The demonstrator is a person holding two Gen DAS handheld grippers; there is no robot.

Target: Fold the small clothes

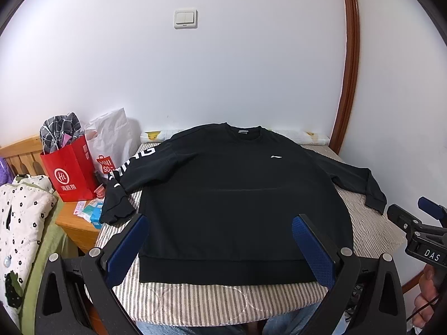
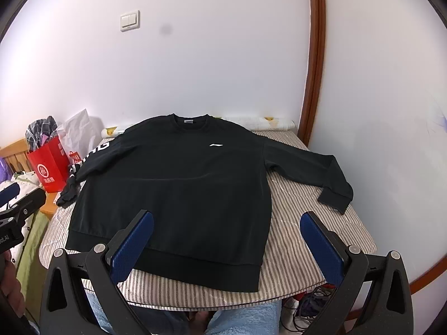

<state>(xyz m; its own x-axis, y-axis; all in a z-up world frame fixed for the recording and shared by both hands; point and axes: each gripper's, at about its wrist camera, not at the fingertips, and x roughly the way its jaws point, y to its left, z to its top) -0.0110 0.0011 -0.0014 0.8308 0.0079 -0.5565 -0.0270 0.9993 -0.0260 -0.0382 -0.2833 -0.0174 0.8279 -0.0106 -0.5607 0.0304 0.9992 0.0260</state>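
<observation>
I see both grippers held above the near edge of the striped table [image 2: 293,265]. My left gripper [image 1: 220,247] and right gripper [image 2: 226,244] have jaws wide apart, gripping nothing. The black sweatshirt [image 1: 237,195] lies flat across the table, collar at the far edge, its left cuff hanging over the left edge. A red bag [image 1: 71,173] stands beyond that edge, lettering partly hidden.
</observation>
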